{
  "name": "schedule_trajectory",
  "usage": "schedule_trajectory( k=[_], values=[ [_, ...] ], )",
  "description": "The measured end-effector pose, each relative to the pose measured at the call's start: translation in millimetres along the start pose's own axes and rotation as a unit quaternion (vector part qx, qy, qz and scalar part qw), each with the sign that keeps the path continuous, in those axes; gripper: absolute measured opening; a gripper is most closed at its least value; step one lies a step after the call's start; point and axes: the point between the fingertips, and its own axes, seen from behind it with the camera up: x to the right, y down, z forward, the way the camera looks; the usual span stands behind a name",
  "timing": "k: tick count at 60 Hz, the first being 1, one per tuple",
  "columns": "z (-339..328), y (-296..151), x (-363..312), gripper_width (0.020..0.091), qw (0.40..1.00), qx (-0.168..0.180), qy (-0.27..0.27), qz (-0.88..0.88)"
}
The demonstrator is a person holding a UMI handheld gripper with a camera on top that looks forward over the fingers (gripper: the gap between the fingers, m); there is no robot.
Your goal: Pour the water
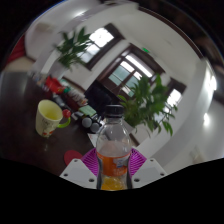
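A clear plastic bottle [114, 148] with an orange label and a white cap stands between my fingers, tilted slightly with the view. My gripper [113, 165] is shut on the bottle, both purple pads [91, 162] pressing its sides. A yellow-green cup [48, 117] stands on the dark table [25, 130] to the left and beyond the fingers, apart from the bottle. The bottle's base is hidden below the fingers.
Small cluttered items, red and dark, lie behind the cup [75, 100]. A red lid-like object [72, 156] lies on the table left of the fingers. Leafy plants [150, 100] and bright windows [130, 70] stand beyond the table.
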Motion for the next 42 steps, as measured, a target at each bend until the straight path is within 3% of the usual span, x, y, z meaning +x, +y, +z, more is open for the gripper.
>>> schedule_trajectory(
  k=[20, 42],
  values=[
    [46, -53, -45, 0.0339, 0.919, -0.019, 0.011, -0.394],
    [63, -70, -71, 0.0344, 0.793, -0.032, 0.026, -0.608]
  ],
)
